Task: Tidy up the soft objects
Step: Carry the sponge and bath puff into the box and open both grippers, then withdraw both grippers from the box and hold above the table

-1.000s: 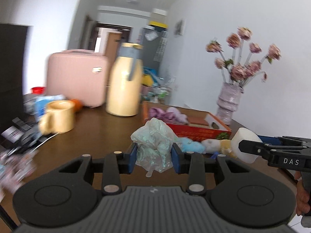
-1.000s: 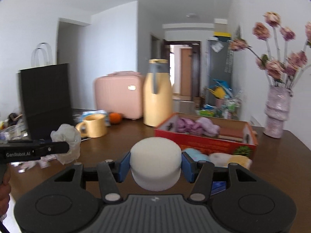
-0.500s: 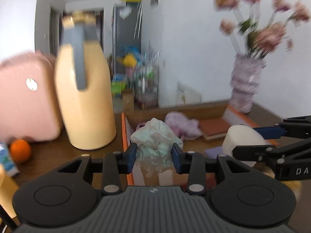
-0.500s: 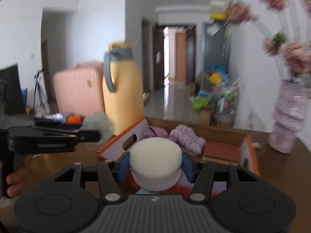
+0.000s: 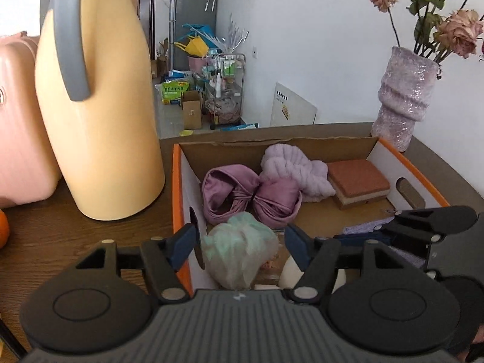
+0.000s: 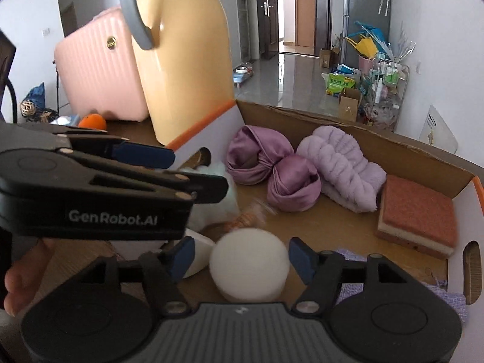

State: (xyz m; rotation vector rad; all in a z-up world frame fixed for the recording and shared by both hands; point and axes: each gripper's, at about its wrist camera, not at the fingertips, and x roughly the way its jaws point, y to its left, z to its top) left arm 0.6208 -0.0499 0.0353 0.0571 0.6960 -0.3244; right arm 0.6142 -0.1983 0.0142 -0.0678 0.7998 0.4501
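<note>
A pale green mesh puff (image 5: pixel 239 251) sits between the pads of my left gripper (image 5: pixel 239 242). Its jaws are opening, with a small gap on each side of the puff. My right gripper (image 6: pixel 241 255) is opening too, and the round white sponge (image 6: pixel 249 263) between its pads is blurred and free of them. Both grippers hang over the near end of an orange-rimmed cardboard box (image 5: pixel 302 148). Inside lie a purple satin bundle (image 5: pixel 248 196), a lilac fluffy cloth (image 5: pixel 293 166) and an orange-topped sponge block (image 5: pixel 357 178).
A tall yellow jug (image 5: pixel 99 121) stands on the brown table (image 5: pixel 60 236) just left of the box, with a pink case (image 6: pixel 99 75) and an orange (image 6: pixel 93 121) behind it. A lilac vase (image 5: pixel 405 103) of dried roses stands at the box's far right corner.
Both grippers swung in from the table to above the box and tipped downward. Their jaws widened, letting go of the puff and the white sponge.
</note>
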